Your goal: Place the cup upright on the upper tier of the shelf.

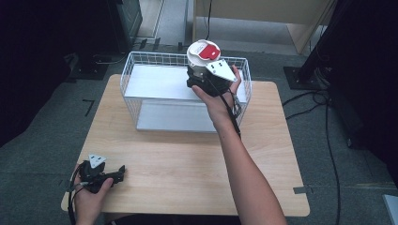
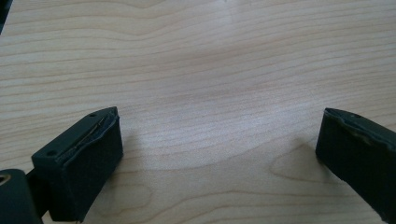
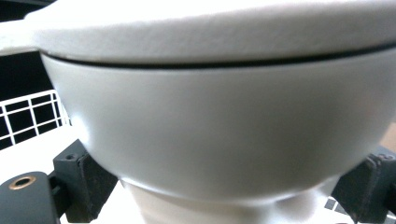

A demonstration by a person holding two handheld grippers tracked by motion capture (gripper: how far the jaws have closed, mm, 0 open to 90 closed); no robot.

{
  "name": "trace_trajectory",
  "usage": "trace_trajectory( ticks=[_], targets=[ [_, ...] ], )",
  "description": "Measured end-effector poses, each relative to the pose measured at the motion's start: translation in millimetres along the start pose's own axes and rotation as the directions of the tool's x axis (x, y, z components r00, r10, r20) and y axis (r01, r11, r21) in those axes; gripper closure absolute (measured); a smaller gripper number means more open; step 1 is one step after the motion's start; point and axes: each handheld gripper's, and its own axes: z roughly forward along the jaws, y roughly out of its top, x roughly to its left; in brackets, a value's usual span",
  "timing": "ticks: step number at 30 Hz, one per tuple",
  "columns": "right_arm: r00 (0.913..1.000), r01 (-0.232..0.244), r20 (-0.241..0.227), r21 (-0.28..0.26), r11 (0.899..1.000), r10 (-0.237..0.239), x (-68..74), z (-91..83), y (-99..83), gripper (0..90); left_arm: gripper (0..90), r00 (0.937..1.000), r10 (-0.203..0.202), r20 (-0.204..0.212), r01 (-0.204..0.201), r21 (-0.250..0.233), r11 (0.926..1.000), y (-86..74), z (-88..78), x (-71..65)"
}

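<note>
Grey carpet surrounds a light wooden table (image 1: 187, 164), and a white wire basket (image 1: 141, 70) stands at its far side with 2 pale shelf panels inside. Dark stands and cables line the edges of the room.

Above the right half of the basket, the right gripper (image 1: 199, 79) holds a white cup (image 1: 202, 54) with a white lid bearing a red patch. In the right gripper view the cup (image 3: 224, 126) swells out broadly above a narrower foot, and the 2 black jaws sit on either side of that foot, closed part-way against it. The cup hangs in the air over the basket, clear of the shelf below.

By its look the cup is hard moulded plastic: stiff, probably light, and smooth enough to slip. The narrow foot seems the sensible place to grip, since the flare above would stop it sliding down through the jaws. The rounded wall higher up offers the pads little purchase, and the lid might pop off if squeezed. A tilt could shift whatever is inside, so keeping it upright seems wise.

At the near left corner the left gripper (image 1: 121, 171) lies low over the table (image 2: 210, 70), its jaws spread wide with bare wood between them.
</note>
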Motion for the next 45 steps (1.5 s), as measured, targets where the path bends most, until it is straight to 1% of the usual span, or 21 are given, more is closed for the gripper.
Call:
trace_trajectory(
  ticks=[5,7,11,13,18,20,22,25,27,31,32,34,36,40,43,45],
  targets=[
    [0.9999,-0.011,0.009,0.010,1.000,0.011,-3.9,2.9,-1.8,8.7,0.9,1.0000,0.000,0.000,0.000,0.000,1.0000,0.0,-0.1,0.0],
    [0.9996,-0.026,0.007,0.012,1.000,0.026,-5.1,3.2,-2.2,8.7,0.9,1.0000,0.000,0.000,0.000,0.000,1.0000,0.0,0.0,0.0],
    [0.9993,-0.036,0.006,0.010,0.999,0.036,-7.1,3.6,-2.6,8.7,0.9,1.0000,0.000,0.000,0.000,0.000,1.0000,0.0,0.0,0.0],
    [0.9987,-0.049,0.012,0.017,0.999,0.049,-7.3,3.5,-2.1,8.6,0.9,1.0000,0.000,0.000,0.000,0.000,1.0000,0.0,-0.1,0.0],
    [0.9968,-0.080,0.002,0.026,0.996,0.080,-11.2,4.9,-1.3,8.5,0.9,1.0000,0.000,0.000,0.000,0.000,1.0000,0.0,0.0,0.0],
    [0.9949,-0.100,0.019,0.040,0.994,0.099,-12.1,5.8,0.3,8.5,0.9,1.0000,0.000,0.000,0.000,0.001,1.0000,0.0,-0.1,0.0],
    [0.9936,-0.112,0.023,0.051,0.992,0.111,-12.6,6.8,1.4,8.5,0.9,1.0000,0.000,0.000,0.000,0.000,1.0000,0.0,0.0,0.0],
    [0.9947,-0.102,0.021,0.055,0.993,0.100,-12.3,7.9,1.9,8.3,0.9,1.0000,0.000,0.000,0.000,0.000,1.0000,0.0,0.0,0.0],
    [0.9942,-0.107,0.021,0.061,0.992,0.106,-12.0,8.5,2.4,8.0,0.9,1.0000,0.000,0.000,0.000,0.000,1.0000,0.0,0.0,0.0],
    [0.9930,-0.118,0.005,0.060,0.991,0.118,-15.3,7.5,3.2,0.0,0.9,1.0000,0.000,0.000,0.000,0.000,1.0000,0.1,0.0,0.0],
    [0.9928,-0.119,0.000,0.063,0.991,0.120,-15.9,7.3,3.3,0.0,0.9,1.0000,0.000,0.000,0.000,0.000,1.0000,0.0,0.0,0.0],
    [0.9938,-0.112,0.009,0.064,0.992,0.111,-16.3,6.4,3.1,0.0,0.9,1.0000,0.002,-0.001,-0.002,0.000,1.0000,0.1,-0.1,0.1],
    [0.9940,-0.110,0.006,0.064,0.992,0.109,-16.7,5.0,2.5,0.0,0.9,1.0000,0.002,-0.001,-0.002,0.000,1.0000,0.1,-0.1,0.1],
    [0.9940,-0.109,0.016,0.059,0.992,0.108,-17.2,1.8,0.5,0.0,0.9,1.0000,-0.001,0.001,0.001,0.001,1.0000,0.0,0.0,0.0],
    [0.9943,-0.107,0.005,0.056,0.993,0.107,-17.4,-0.9,-2.0,0.0,0.9,1.0000,-0.001,0.001,0.001,0.000,1.0000,0.0,0.0,-0.1],
    [0.9942,-0.106,-0.013,0.051,0.993,0.106,-16.4,-3.6,-3.4,3.7,0.9,1.0000,-0.001,0.001,0.001,0.001,1.0000,0.0,0.0,-0.1]
  ],
)
